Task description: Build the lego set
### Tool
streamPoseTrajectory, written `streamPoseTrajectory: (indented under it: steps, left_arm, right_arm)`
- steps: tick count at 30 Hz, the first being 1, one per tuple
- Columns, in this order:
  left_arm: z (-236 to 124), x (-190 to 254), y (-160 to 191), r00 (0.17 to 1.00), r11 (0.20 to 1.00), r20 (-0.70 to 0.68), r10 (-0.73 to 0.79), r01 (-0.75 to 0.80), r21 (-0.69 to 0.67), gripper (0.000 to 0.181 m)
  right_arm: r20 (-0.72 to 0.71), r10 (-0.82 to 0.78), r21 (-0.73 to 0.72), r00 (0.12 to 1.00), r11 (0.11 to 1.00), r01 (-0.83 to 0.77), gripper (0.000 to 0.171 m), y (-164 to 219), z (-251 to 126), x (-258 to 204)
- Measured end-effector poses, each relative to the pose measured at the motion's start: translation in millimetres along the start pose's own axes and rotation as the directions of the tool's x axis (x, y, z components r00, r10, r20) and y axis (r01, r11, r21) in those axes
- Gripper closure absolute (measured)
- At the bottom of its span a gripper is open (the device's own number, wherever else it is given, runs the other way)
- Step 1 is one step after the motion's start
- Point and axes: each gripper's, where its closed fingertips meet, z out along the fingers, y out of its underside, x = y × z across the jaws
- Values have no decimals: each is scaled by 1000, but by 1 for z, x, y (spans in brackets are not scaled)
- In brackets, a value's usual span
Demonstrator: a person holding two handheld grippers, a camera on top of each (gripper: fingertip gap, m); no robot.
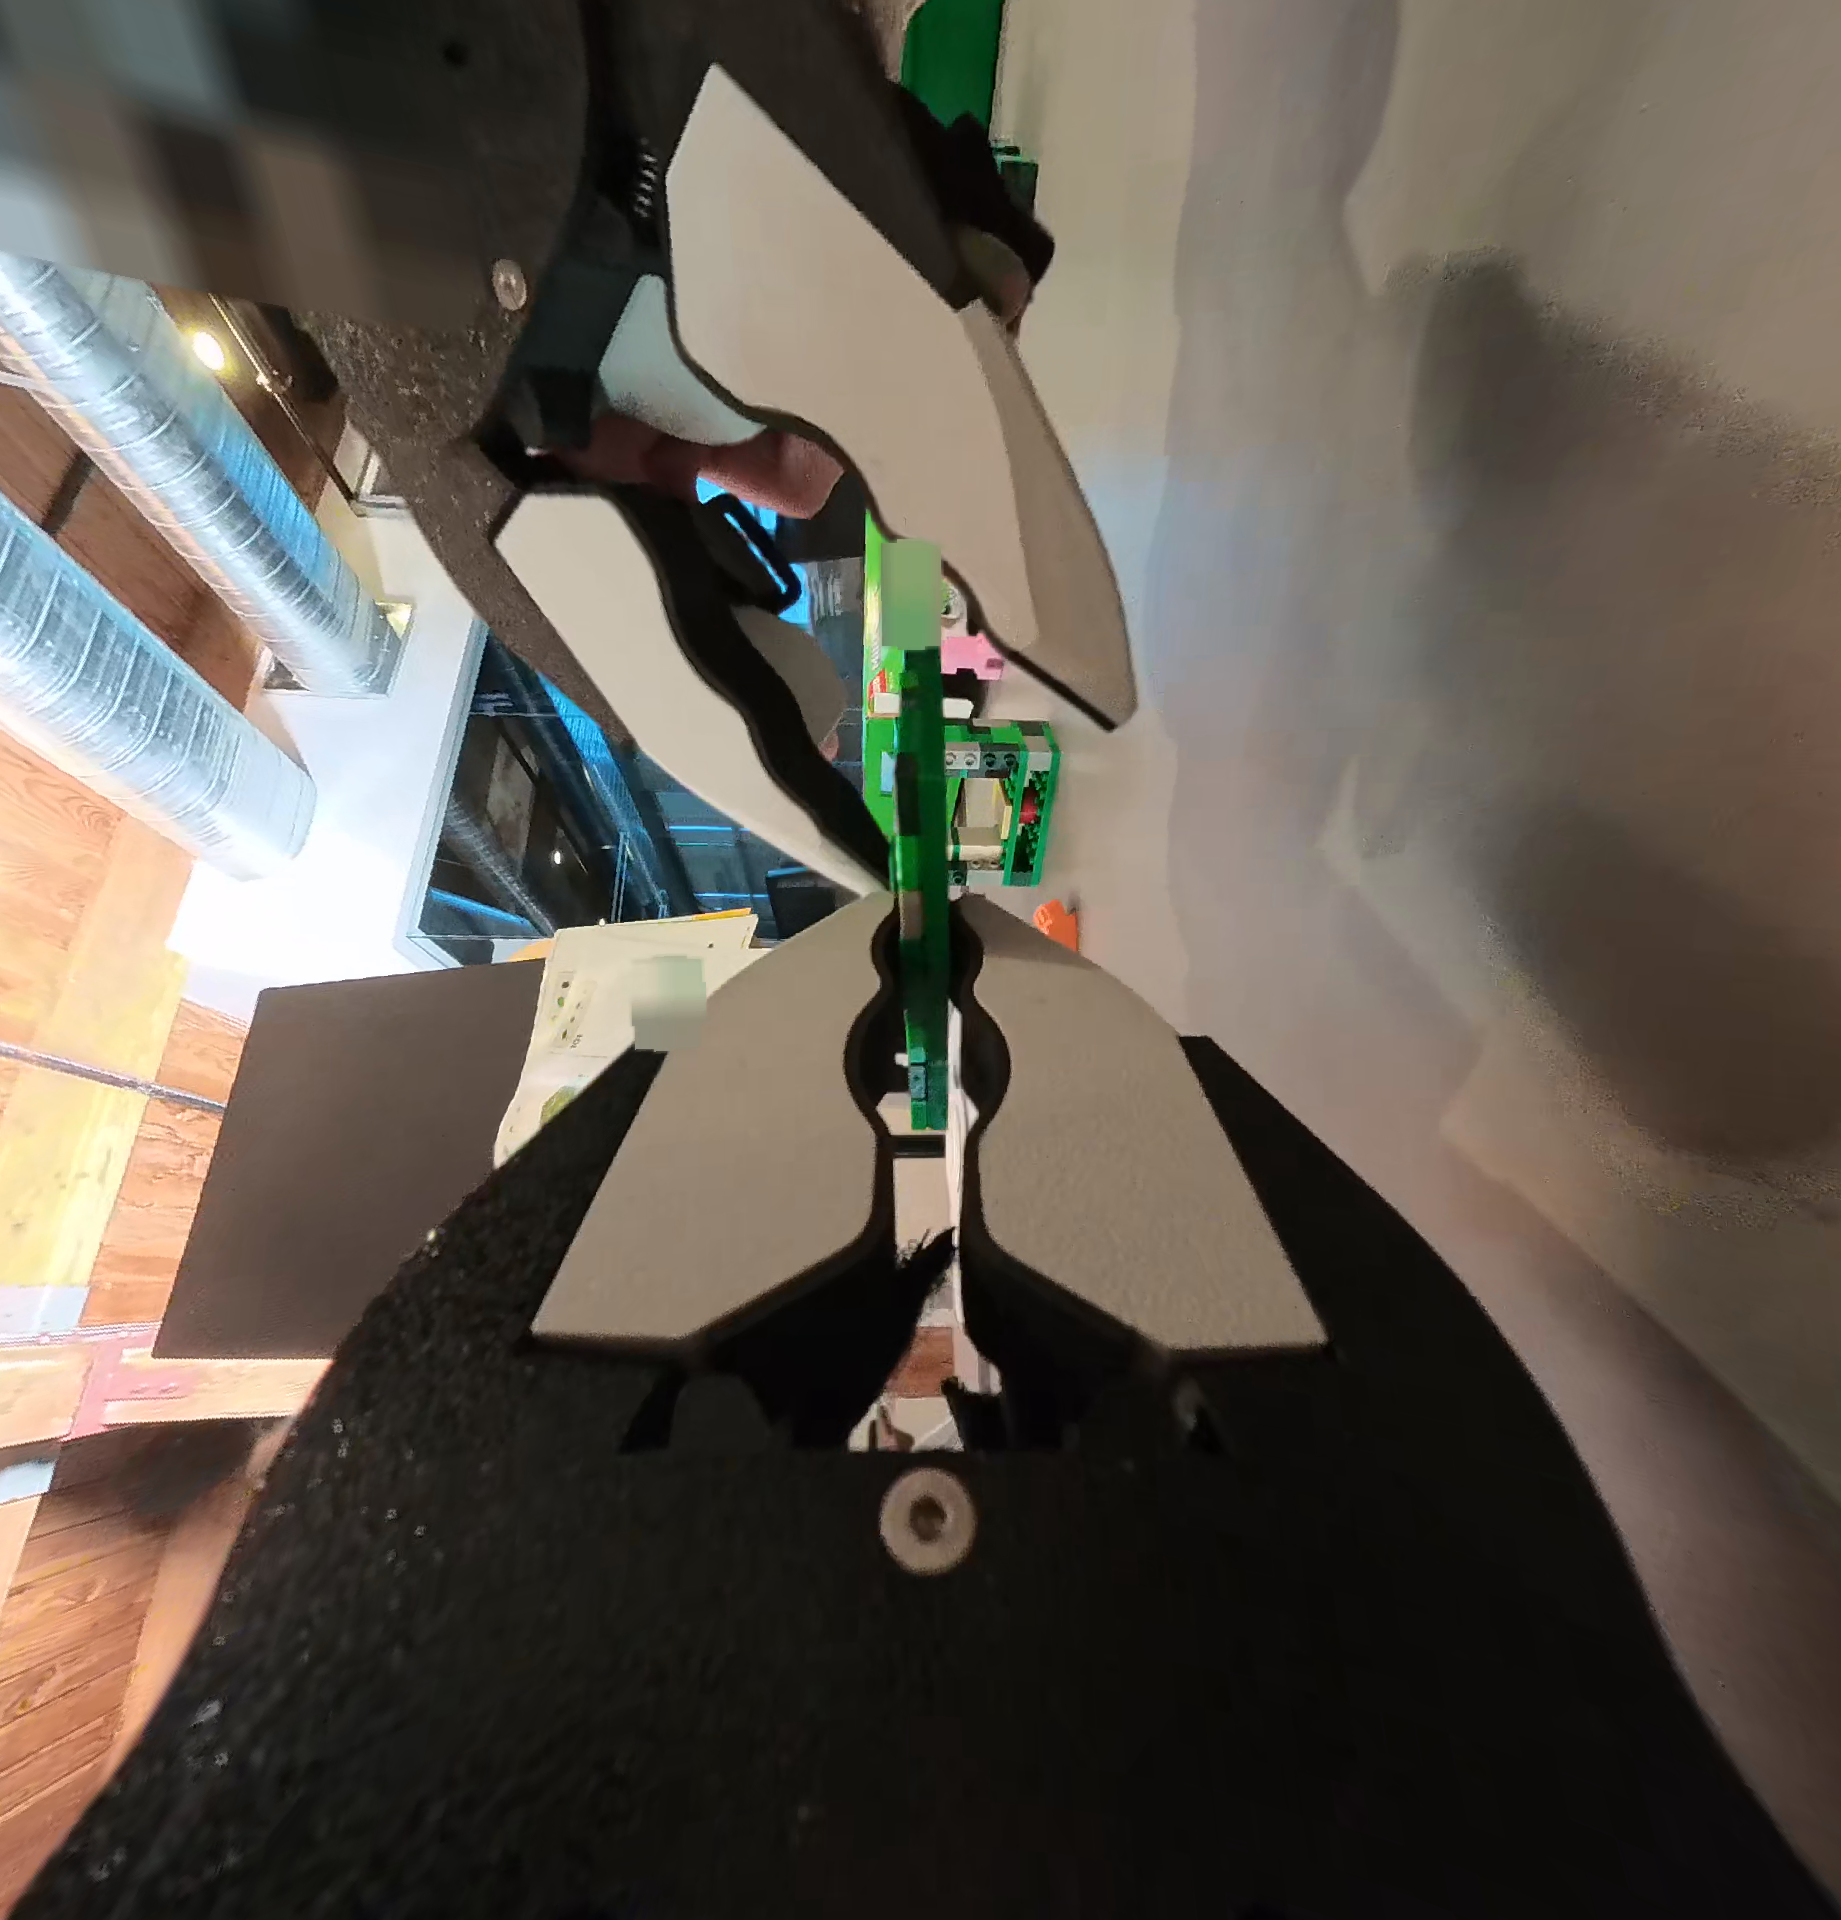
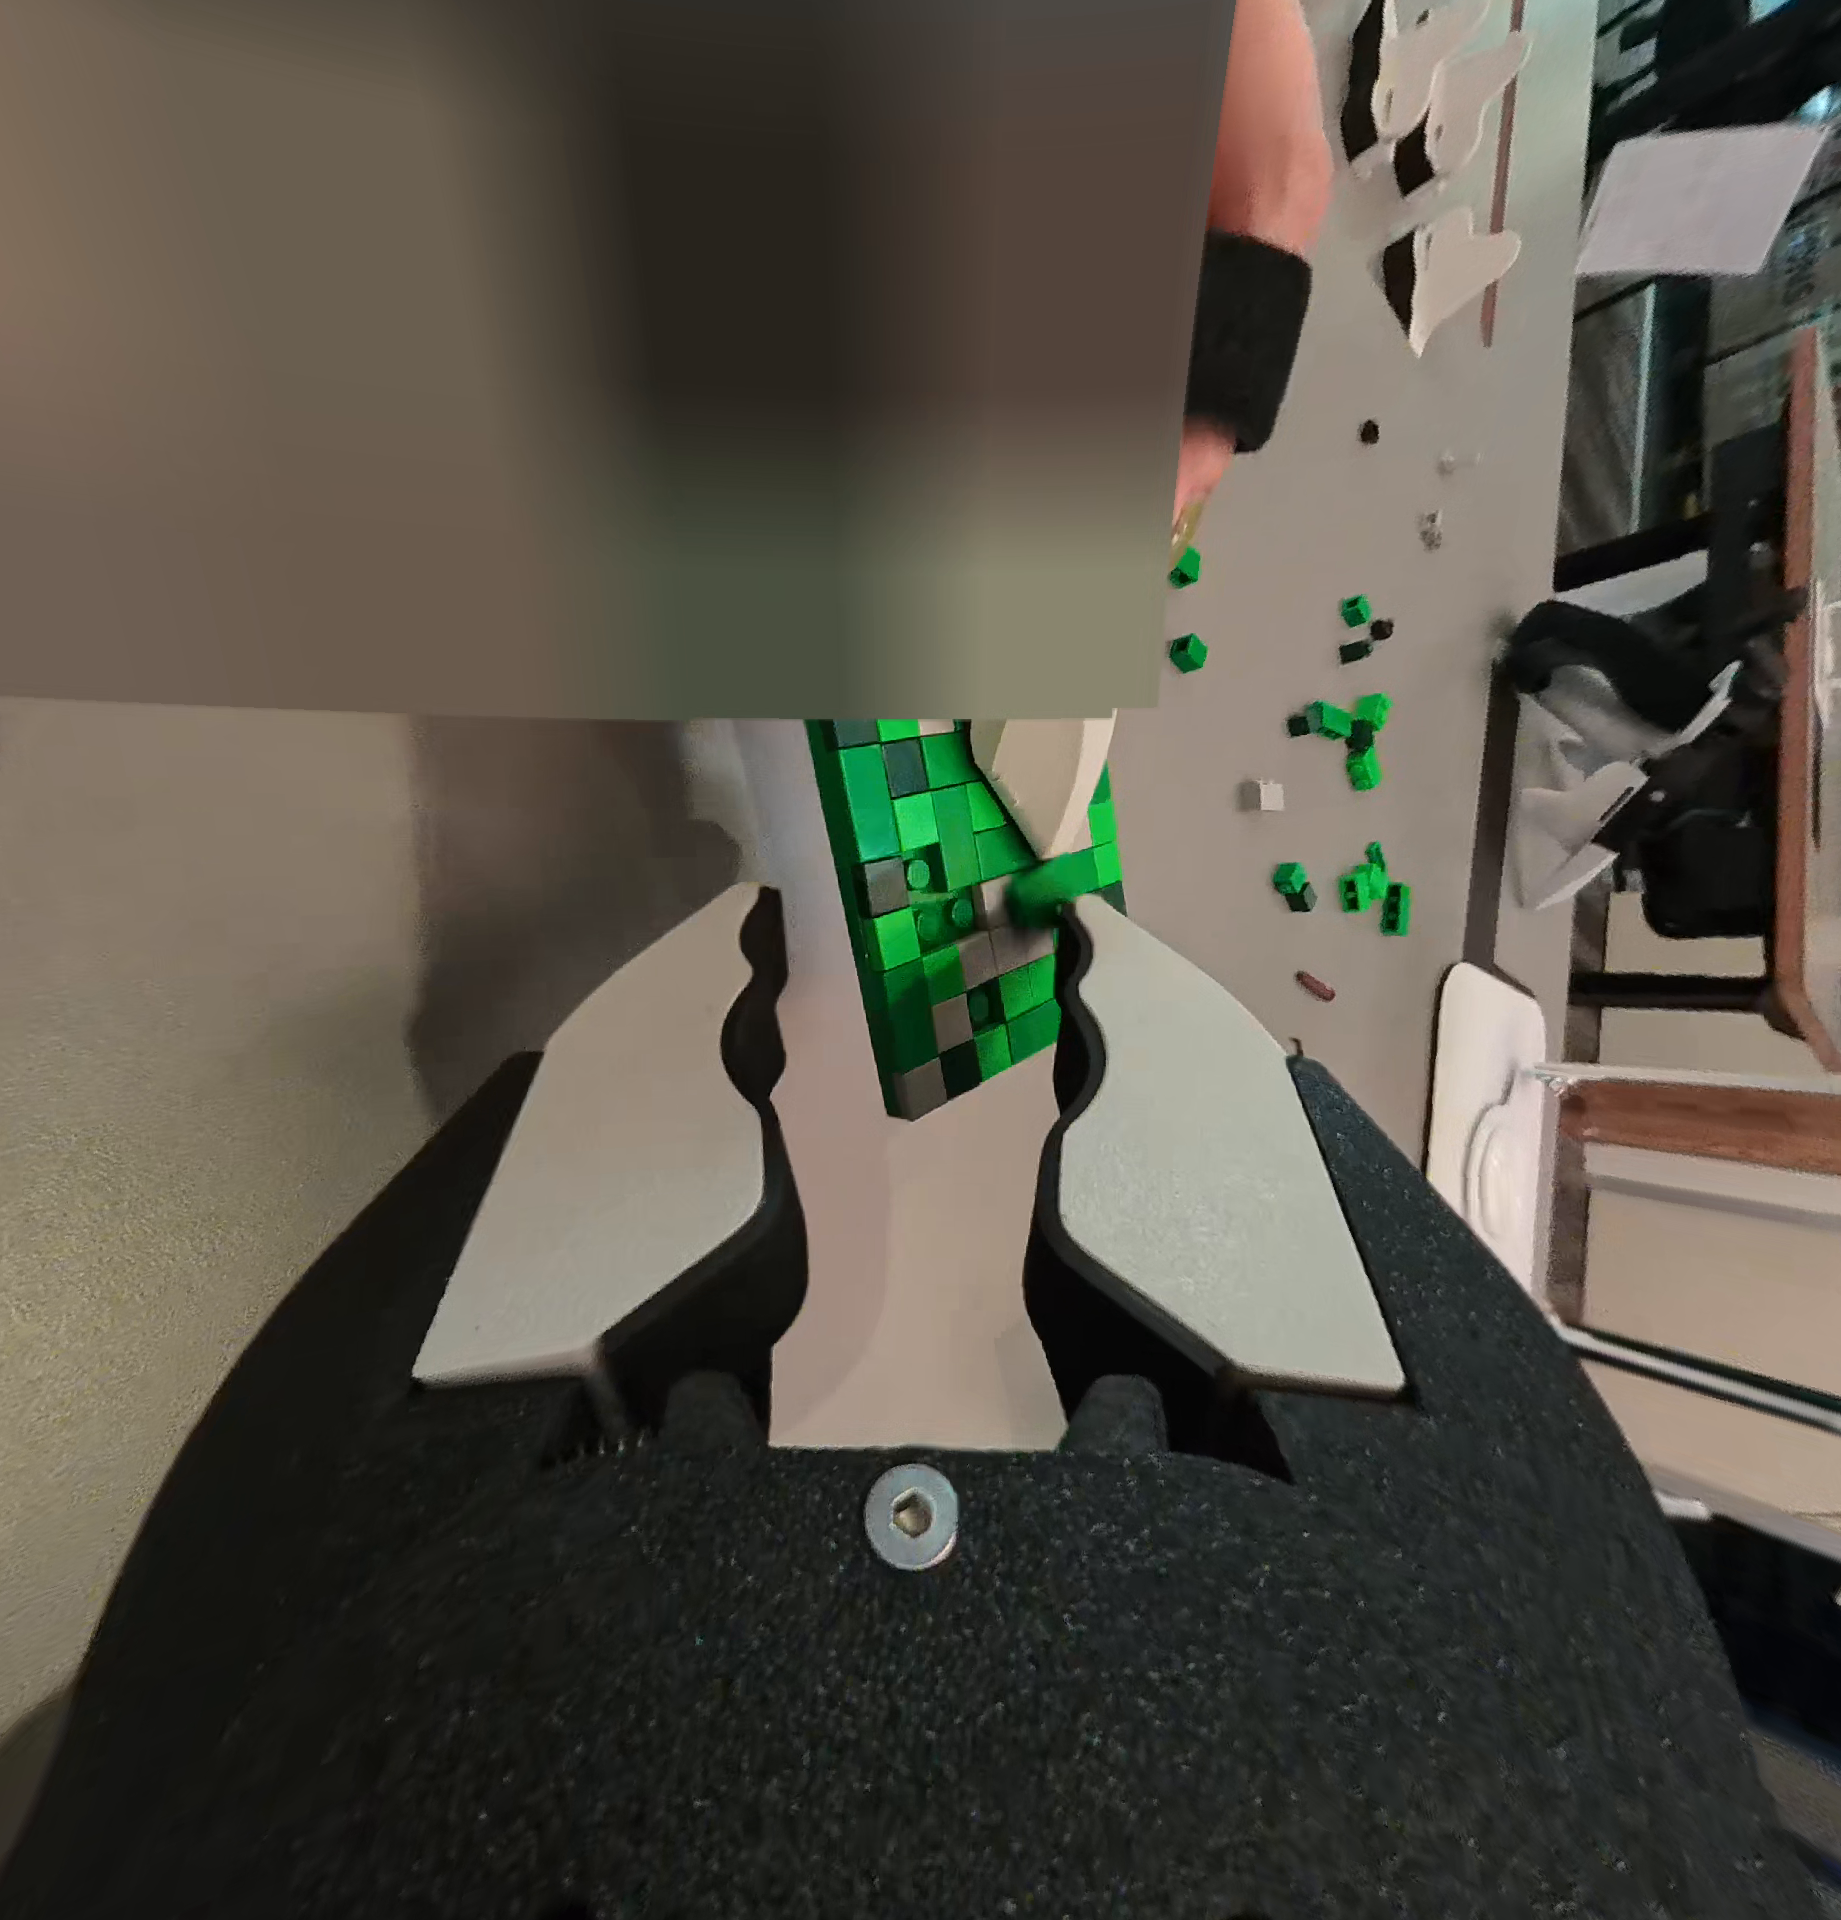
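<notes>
My left gripper (image 1: 921,914) is shut on a flat green lego panel (image 1: 921,831), seen edge-on and held up off the table. In the right wrist view the panel (image 2: 937,935) shows its face, tiled in green and grey squares. My right gripper (image 2: 921,904) is open with the panel's lower end between its jaws. Its right fingertip touches a small green brick (image 2: 1041,891) on the panel's face. The right gripper's fingers (image 1: 843,364) reach in from the top of the left wrist view, spread either side of the panel.
A small green and grey lego build (image 1: 1004,810), a pink brick (image 1: 973,655) and an orange piece (image 1: 1056,923) lie on the white table (image 1: 1415,727). Loose green bricks (image 2: 1352,732), a grey brick (image 2: 1261,796) and a white tray (image 2: 1487,1132) lie behind. An instruction booklet (image 1: 625,997) is on the left.
</notes>
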Motion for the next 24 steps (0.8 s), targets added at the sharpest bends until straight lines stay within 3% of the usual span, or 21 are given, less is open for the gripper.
streamPoseTrajectory:
  steps: [12,16,20,24]
  left_arm:
    - [2,-1,2,998,998,-5,-63,63,6,176]
    - [0,1,-6,998,997,-17,-57,58,59,176]
    - [-2,4,-14,999,994,-35,-34,38,99,176]
    - [-3,1,-14,999,994,-15,-34,35,100,176]
  right_arm:
    - [5,-157,95,988,983,155,143,-18,-12,5]
    - [42,-71,150,997,987,64,134,-22,-20,16]
    - [223,27,186,974,980,-70,123,-23,-19,7]
    - [312,37,168,950,981,-93,123,-20,-19,-3]
